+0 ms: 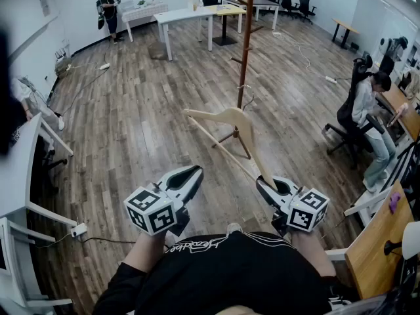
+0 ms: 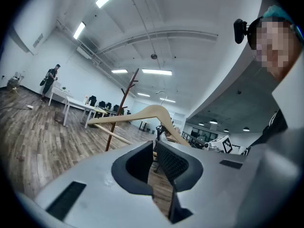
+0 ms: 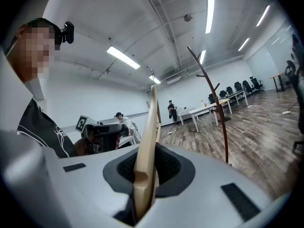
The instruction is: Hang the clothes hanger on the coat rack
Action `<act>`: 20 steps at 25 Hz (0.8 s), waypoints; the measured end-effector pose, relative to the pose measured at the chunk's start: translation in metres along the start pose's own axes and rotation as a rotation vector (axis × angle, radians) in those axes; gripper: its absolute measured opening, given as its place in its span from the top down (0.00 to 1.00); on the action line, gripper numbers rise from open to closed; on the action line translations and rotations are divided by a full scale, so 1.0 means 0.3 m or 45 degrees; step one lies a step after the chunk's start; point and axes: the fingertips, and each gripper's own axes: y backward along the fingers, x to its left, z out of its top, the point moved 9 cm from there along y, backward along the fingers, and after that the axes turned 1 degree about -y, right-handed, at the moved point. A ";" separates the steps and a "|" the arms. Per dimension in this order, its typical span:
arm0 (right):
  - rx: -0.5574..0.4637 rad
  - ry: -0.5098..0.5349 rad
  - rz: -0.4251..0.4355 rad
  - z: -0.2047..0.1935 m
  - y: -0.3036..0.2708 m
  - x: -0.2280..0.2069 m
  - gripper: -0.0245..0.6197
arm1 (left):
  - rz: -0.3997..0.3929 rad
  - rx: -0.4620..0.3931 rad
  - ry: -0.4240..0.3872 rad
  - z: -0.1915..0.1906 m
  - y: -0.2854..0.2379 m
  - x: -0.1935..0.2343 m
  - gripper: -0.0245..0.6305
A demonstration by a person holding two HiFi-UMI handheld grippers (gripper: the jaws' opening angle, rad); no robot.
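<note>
Right gripper (image 1: 266,186): jaws closed down to a narrow gap and clamped on the end of one arm of the wooden hanger (image 1: 226,115). In the right gripper view the hanger (image 3: 148,146) runs edge-on straight up out of the right gripper (image 3: 146,177), with both pads pressed on the wood.

Left gripper (image 1: 190,176): held level beside the right one, at about the same height and well apart from it. In its own view the jaws of the left gripper (image 2: 154,148) stand almost together, with only a thin slit between the pads and nothing in it. It does not touch the hanger (image 2: 152,110).

Hanger position: in the air ahead of me and over the wood floor (image 1: 131,130). It reaches from the right gripper up and away toward the coat rack (image 1: 246,38), with its metal hook uppermost and its lower bar slanting below. In the head view the hook overlaps the rack's post. Both gripper views show the coat rack (image 3: 216,113) standing farther off, to one side of the hanger, so the hanger is not on a peg.
</note>
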 end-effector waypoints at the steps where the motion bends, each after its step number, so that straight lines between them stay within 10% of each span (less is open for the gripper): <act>1: 0.000 0.001 0.001 -0.002 -0.003 -0.001 0.86 | 0.000 0.001 0.000 -0.002 0.000 0.003 0.91; 20: 0.026 -0.037 0.018 0.061 -0.055 -0.250 0.86 | 0.026 0.063 0.044 -0.003 -0.242 0.085 0.91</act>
